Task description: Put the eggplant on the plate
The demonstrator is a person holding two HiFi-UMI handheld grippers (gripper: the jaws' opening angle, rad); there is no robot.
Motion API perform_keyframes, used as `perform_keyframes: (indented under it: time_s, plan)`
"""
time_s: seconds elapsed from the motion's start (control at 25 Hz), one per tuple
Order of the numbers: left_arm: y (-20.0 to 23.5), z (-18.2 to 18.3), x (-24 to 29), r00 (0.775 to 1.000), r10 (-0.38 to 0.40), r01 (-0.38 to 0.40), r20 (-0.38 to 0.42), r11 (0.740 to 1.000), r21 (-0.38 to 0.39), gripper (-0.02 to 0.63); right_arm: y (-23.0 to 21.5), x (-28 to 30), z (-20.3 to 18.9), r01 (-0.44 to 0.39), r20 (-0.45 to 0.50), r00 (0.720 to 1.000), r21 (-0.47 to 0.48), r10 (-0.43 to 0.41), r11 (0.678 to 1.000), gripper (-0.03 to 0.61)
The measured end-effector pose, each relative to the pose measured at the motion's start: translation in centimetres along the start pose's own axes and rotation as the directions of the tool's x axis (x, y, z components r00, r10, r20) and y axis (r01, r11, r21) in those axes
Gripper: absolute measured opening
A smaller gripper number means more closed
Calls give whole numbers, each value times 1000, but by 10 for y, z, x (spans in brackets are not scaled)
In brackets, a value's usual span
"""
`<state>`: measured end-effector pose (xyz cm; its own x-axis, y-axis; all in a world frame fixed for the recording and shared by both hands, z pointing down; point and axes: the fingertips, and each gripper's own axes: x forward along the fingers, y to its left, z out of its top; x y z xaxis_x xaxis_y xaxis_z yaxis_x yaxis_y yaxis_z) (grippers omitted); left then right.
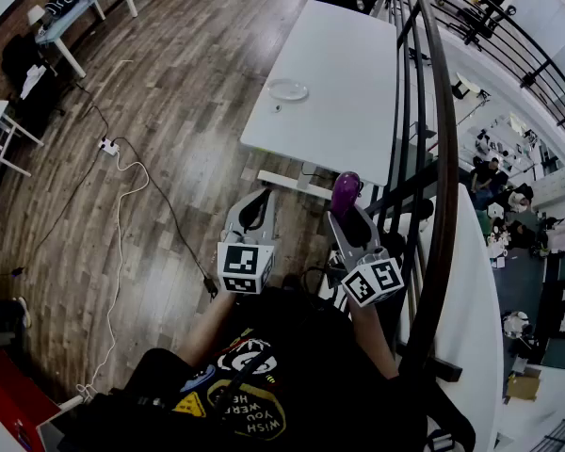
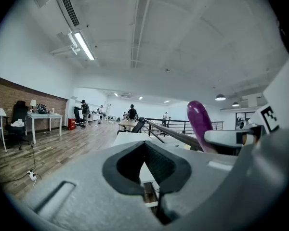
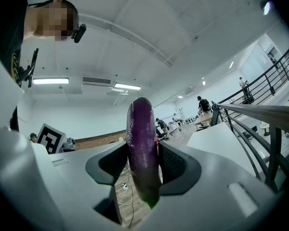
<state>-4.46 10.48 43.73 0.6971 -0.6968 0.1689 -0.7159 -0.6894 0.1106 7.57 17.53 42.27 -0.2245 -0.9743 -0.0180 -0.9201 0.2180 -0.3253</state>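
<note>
A purple eggplant stands upright in my right gripper, whose jaws are shut on its lower part. In the right gripper view the eggplant fills the gap between the pads of the right gripper. It also shows in the left gripper view, where the eggplant rises at the right. My left gripper is held beside the right one, shut with nothing in it. Seen from its own camera, the left gripper has its tips together. A small pale plate lies on the white table well ahead of both grippers.
A dark metal railing runs along the right, close to my right gripper. A white cable and power strip lie on the wooden floor at the left. More white tables stand at the far left. People stand far off down the room.
</note>
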Motion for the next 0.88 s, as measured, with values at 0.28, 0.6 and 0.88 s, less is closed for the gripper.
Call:
perform_keyframes:
  time_s: [0.28,0.6,0.88]
  plan:
    - [9,-2,0,1000,-3,3,-6,1000,1,5,3,7,-1,-1,-9,1000,-9,1,1000,201]
    - [12,-8,-3,1000,4,-4,-8,1000,-2,5,2,6,-6,-1,-8,1000,-6,0,1000,201]
    - [30,-6,-12,1000,8,-8,-4,1000,-1,5,17,14,4,-24,49,998,-24,25,999,202]
